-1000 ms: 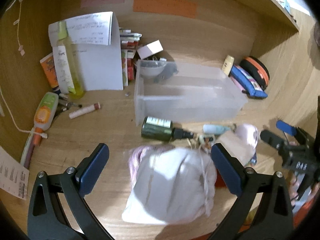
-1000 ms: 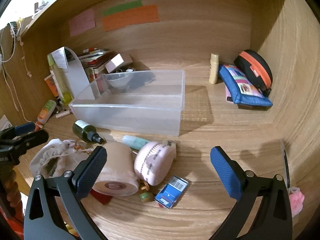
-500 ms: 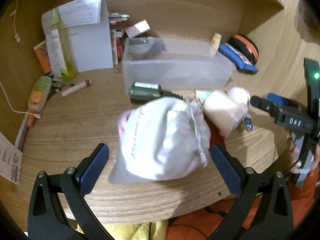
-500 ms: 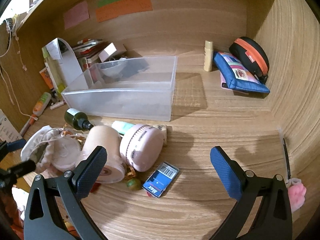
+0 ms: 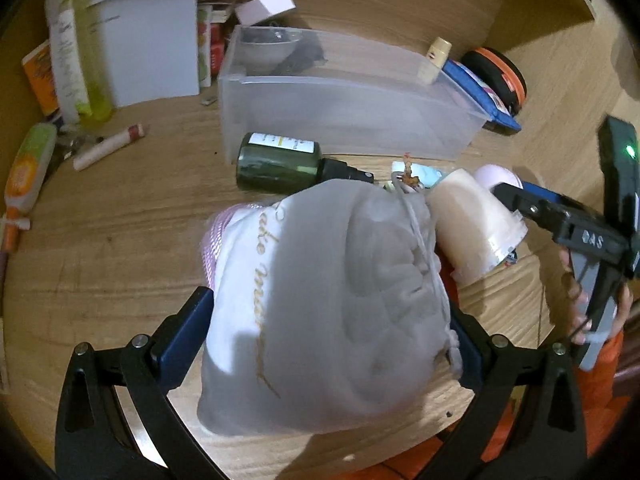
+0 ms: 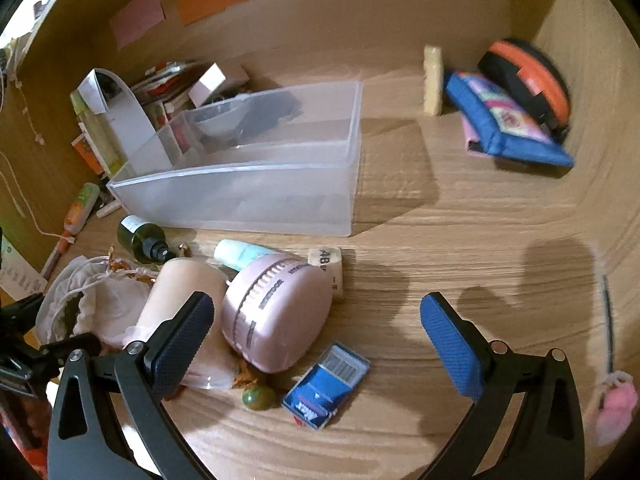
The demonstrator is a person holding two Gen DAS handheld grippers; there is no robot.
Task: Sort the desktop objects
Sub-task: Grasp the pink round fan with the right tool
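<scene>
Left gripper (image 5: 328, 332) has its jaws squeezed on the pouch (image 5: 320, 300), so I'd keep that grip firm and carry it high toward the bin (image 5: 344, 108) at 12 o'clock, since soft fabric sags and could snag the bottle (image 5: 280, 160) lying in the way. The pouch sits right between the jaws, bulging out toward 12. Right gripper (image 6: 316, 340) is wide open with nothing in it, the timer (image 6: 276, 312) just off its 9 o'clock finger.
</scene>
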